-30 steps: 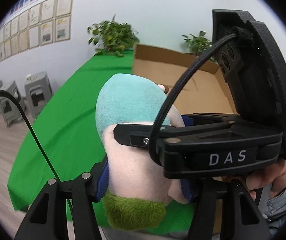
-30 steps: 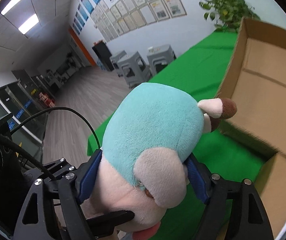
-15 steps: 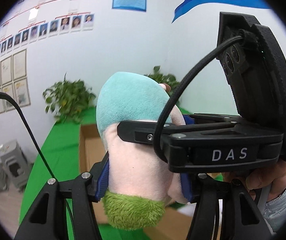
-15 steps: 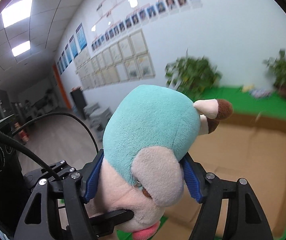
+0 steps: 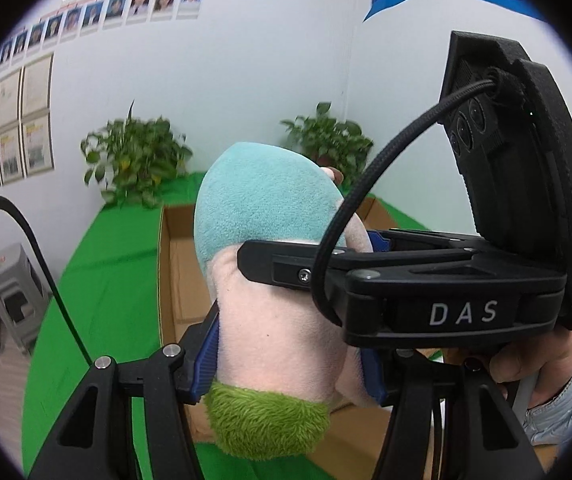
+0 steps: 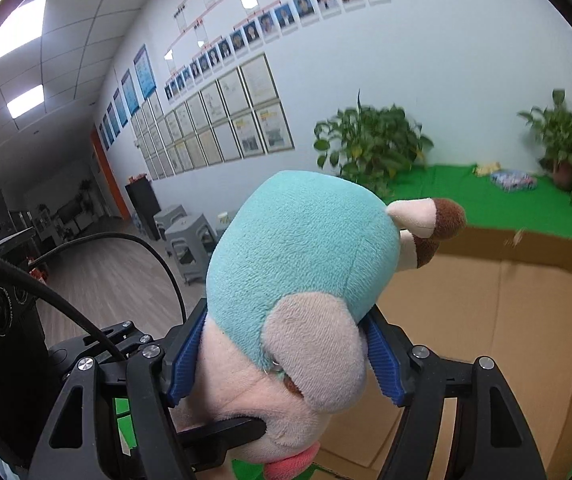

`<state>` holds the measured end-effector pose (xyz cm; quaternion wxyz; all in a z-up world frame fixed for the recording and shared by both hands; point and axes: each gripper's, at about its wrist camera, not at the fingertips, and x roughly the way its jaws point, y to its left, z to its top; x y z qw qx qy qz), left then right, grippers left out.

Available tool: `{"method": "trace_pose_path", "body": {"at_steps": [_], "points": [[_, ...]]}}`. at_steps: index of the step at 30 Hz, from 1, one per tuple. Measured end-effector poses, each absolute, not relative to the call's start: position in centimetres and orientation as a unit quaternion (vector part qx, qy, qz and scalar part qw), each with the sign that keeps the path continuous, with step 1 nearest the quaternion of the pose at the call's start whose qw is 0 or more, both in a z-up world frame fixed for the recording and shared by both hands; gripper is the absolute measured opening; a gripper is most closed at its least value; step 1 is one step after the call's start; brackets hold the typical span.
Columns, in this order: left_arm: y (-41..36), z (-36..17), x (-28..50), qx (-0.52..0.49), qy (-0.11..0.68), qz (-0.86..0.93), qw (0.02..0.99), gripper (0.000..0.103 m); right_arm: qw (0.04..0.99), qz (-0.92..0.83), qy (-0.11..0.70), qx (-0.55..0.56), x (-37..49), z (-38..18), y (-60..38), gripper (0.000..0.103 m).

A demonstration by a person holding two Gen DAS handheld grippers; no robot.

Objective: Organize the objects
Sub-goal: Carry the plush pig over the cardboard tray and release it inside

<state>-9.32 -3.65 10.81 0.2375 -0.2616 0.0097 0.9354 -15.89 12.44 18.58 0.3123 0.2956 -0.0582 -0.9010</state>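
Two grippers clamp one plush toy (image 5: 270, 264) between them: the left gripper (image 5: 289, 360) pinches its pale pink lower body just above a green fuzzy band, while the right gripper (image 6: 286, 360) squeezes the pink head below the teal cap, its blue pads (image 6: 184, 364) pressed into the fabric on either side. In the left wrist view the right gripper (image 5: 457, 300) crosses in front of the toy, one black finger lying against the pink fabric (the lettering "DAS" is legible on its body), and the person's hand (image 5: 525, 360) grips its handle. Two brown-tipped feet (image 6: 429, 224) project from the teal part toward an open cardboard box (image 6: 505, 320). The toy is held in the air, in front of and above the box opening; the box rests on a green table cover (image 6: 525, 208). Compared with half a second ago, the grip on the toy is unchanged, but the left wrist view now shows more of the table cover and box beneath the toy, and the right wrist view shows the box lower in frame. Two potted plants (image 6: 369, 140) stand at the far table edge against a white wall bearing framed documents (image 6: 226, 120). Grey stools (image 5: 10, 284) stand on the floor beside the table.
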Motion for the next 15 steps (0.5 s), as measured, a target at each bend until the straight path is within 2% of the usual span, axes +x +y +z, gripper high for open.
{"method": "trace_pose_path", "body": {"at_steps": [15], "points": [[-6.0,2.8,-12.5,-0.353,-0.041,0.907,0.227,0.059,0.310,-0.864,-0.067,0.391,-23.6,1.6,5.1,0.069]]}}
